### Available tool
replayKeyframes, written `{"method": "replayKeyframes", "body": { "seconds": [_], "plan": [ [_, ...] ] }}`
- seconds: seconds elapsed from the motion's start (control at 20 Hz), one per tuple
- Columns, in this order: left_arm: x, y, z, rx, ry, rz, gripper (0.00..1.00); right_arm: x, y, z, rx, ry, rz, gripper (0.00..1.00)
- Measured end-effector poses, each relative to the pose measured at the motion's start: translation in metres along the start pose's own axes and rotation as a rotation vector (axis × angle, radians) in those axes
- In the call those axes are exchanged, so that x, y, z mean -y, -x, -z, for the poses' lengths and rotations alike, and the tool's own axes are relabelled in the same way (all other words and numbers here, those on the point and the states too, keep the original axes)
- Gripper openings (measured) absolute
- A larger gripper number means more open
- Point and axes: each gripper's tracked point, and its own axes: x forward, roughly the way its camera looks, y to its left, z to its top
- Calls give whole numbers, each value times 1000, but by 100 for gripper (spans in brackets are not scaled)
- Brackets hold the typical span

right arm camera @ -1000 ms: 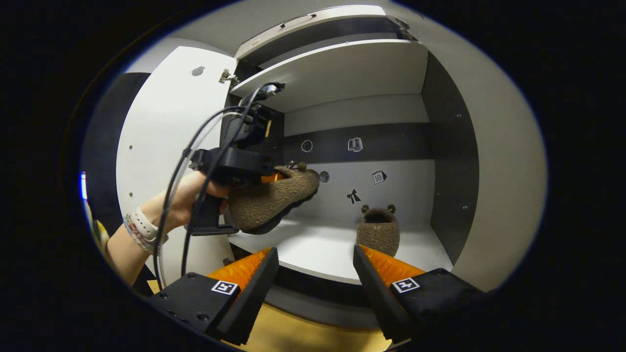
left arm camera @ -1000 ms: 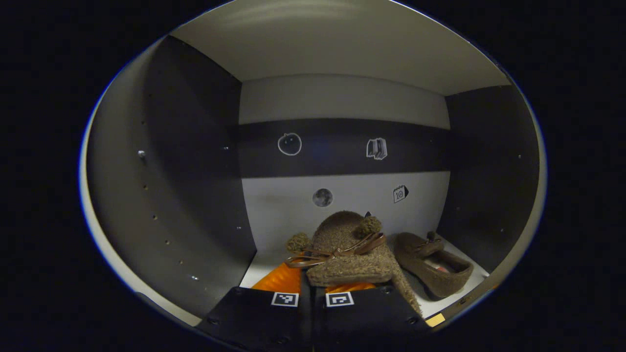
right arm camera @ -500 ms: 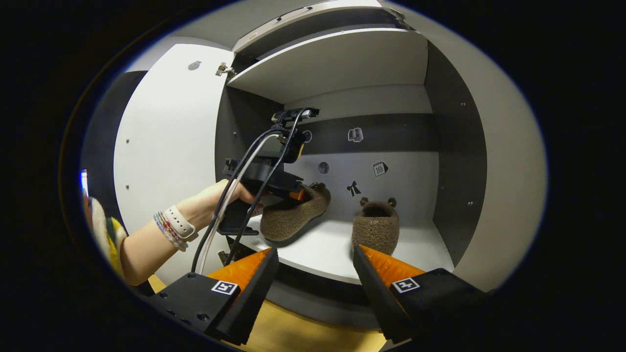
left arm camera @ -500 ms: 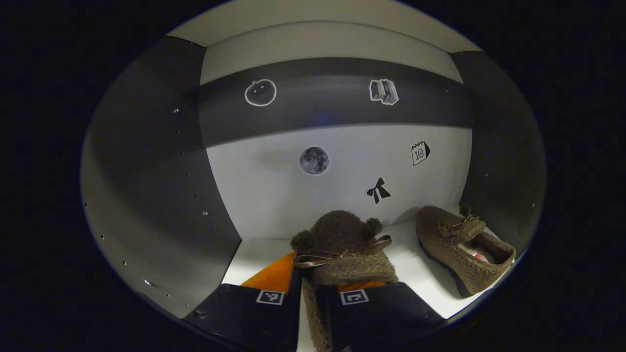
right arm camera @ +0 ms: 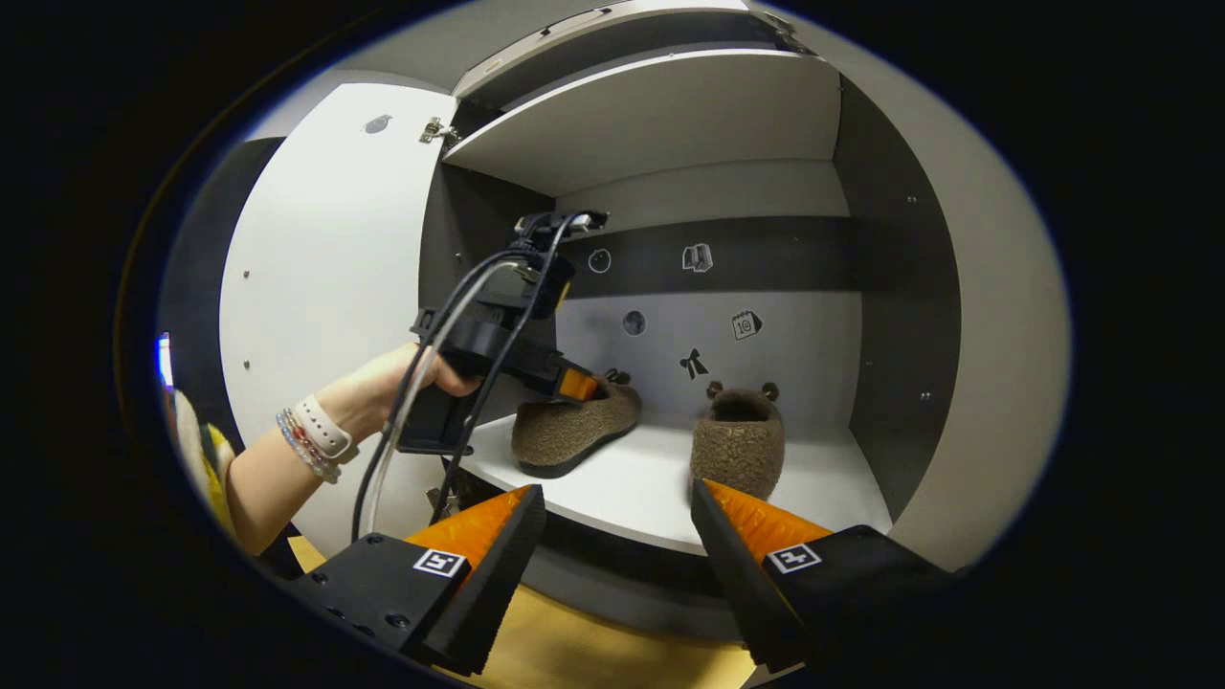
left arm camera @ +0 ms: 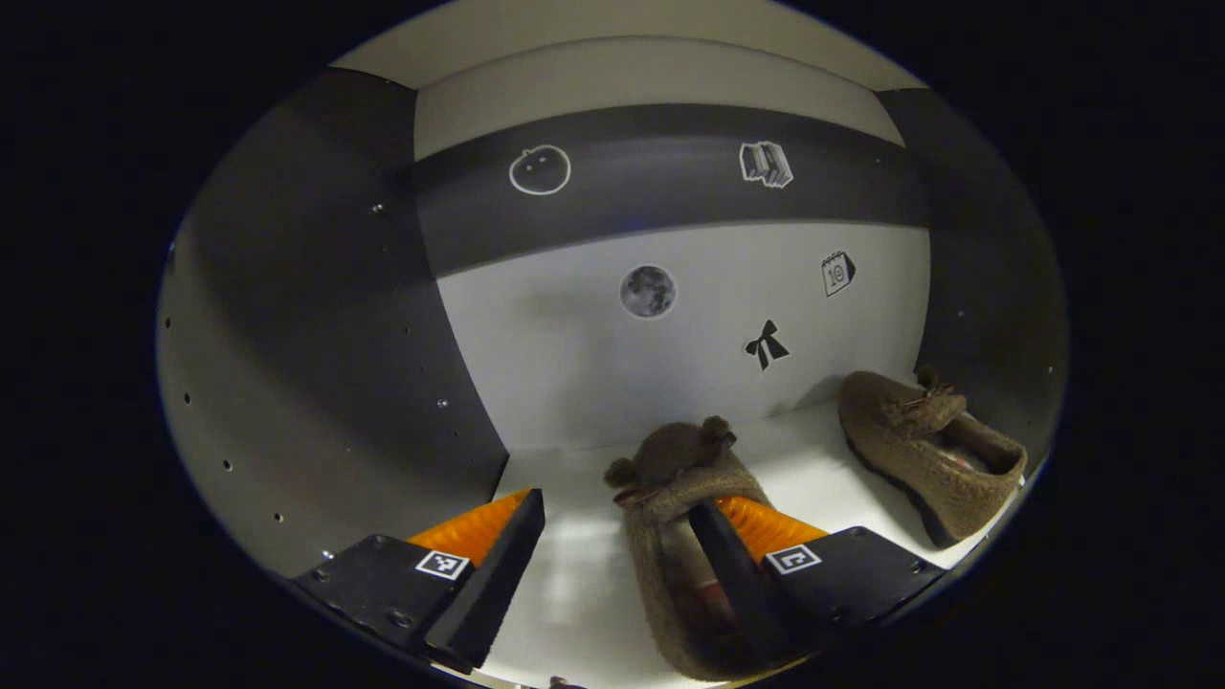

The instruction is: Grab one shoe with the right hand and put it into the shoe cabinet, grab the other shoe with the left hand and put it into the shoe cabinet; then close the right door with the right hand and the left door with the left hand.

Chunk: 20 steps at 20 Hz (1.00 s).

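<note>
Two brown fuzzy shoes rest on the white shelf (left arm camera: 565, 574) inside the shoe cabinet. My left gripper (left arm camera: 617, 502) is open just above the left shoe (left arm camera: 670, 478); one finger stands over that shoe's opening, the other over bare shelf to its left. The second shoe (left arm camera: 924, 445) lies farther right by the dark side wall. In the right gripper view, a hand (right arm camera: 383, 397) holds the left gripper (right arm camera: 579, 386) over the left shoe (right arm camera: 574, 431), and the second shoe (right arm camera: 737, 445) stands heel toward me. My right gripper (right arm camera: 617, 490) hangs open and empty in front of the shelf (right arm camera: 632, 483).
The cabinet's left door (right arm camera: 325, 268) stands wide open beside the person's arm. A pale panel (right arm camera: 986, 316) runs along the right side. An upper shelf board (right arm camera: 660, 115) roofs the compartment. Small stickers dot the back wall (left arm camera: 593, 344). Wooden floor (right arm camera: 574, 660) shows below.
The left gripper lowered the shoe onto the shelf and opened, letting it go. The right gripper stayed open in front of the cabinet, hardly moving.
</note>
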Motion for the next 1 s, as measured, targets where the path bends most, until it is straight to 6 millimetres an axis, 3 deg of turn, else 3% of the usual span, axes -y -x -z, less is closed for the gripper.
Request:
{"method": "replayKeyframes", "body": {
  "seconds": [0.15, 0.25, 0.5, 0.6, 0.85, 1.0],
  "plan": [
    [-9, 37, -12, 66, -12, -8, 96, -10, 4, -7, 14, 13, 0, 98],
    [-6, 73, -28, 133, -6, 11, 96, -18, 12, -13, 28, 20, 6, 98],
    [15, 192, -53, 310, 52, 157, 93, -40, 47, -43, 92, 25, 53, 98],
    [22, 249, -48, 357, 74, 234, 100, -49, 69, -59, 122, 43, 82, 98],
    [17, 374, -3, 399, 62, 352, 96, -81, 148, -98, 212, 29, 134, 98],
    [0, 423, 30, 391, 26, 370, 96, -84, 206, -111, 243, 15, 175, 98]
  ]
}}
